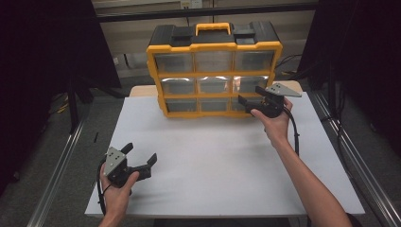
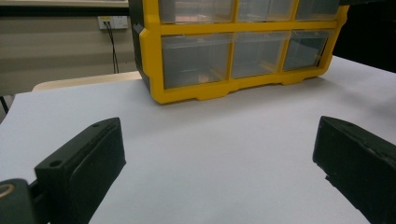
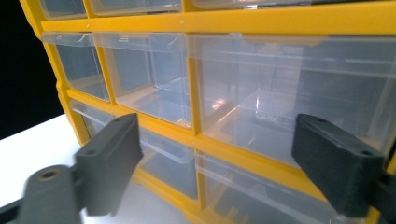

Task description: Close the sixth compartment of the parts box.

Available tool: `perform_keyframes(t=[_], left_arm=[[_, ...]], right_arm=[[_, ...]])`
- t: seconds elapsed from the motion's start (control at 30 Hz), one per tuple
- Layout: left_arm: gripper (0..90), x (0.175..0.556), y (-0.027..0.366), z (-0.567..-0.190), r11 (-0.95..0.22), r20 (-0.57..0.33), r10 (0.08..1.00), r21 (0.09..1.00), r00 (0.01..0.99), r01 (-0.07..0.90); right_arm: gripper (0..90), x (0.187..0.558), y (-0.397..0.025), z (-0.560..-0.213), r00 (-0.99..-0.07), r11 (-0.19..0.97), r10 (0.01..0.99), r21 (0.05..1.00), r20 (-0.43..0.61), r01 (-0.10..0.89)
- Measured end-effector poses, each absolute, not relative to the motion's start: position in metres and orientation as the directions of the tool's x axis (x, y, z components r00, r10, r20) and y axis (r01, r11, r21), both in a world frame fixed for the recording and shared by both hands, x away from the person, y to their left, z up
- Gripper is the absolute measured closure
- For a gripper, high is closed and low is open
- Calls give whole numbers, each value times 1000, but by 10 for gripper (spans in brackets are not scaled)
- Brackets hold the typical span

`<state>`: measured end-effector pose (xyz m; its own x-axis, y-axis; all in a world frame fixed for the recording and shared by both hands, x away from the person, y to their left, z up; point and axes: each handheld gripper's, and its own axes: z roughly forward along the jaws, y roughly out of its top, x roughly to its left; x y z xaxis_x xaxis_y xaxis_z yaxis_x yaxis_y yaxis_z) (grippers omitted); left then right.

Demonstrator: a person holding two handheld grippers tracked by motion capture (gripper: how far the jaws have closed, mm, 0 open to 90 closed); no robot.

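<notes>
Jaws spread wide, holding nothing, the left gripper [image 1: 139,161] rests on the white table [image 1: 213,161] at 7 o'clock. Farther off, at 1 o'clock, the right gripper [image 1: 249,100] hangs unclenched at the yellow drawer cabinet [image 1: 213,71], facing the right column of its 9 clear drawers [image 3: 289,107]. Risk, as I judge it: pulling 1 drawer with the light cabinet unbraced could drag or tip it forward.

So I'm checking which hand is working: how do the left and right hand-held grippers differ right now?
The left hand-held gripper sits low over the white table, well short of the yellow drawer cabinet with clear plastic drawers; the right hand-held gripper is raised right up at that cabinet's right-hand drawers. The left one points across bare table, the right one at a drawer front. Both are black, open and hold nothing.
</notes>
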<state>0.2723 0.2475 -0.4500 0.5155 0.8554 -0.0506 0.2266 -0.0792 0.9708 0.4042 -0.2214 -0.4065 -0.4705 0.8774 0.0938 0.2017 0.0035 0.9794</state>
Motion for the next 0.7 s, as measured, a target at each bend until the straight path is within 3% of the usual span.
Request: perform_keyframes(t=[0.13, 0.27, 0.7], left_arm=[[24, 273, 247, -450, -86, -48, 849, 970, 526, 228], [24, 273, 248, -450, -98, -42, 849, 967, 526, 234], [24, 273, 248, -450, -61, -71, 847, 972, 526, 229]], right_arm=[[18, 397, -224, -408, -469, -17, 875, 977, 116, 210], [13, 387, -228, -407, -494, -37, 859, 978, 136, 205], [10, 354, -247, -416, -441, -11, 891, 975, 111, 224]])
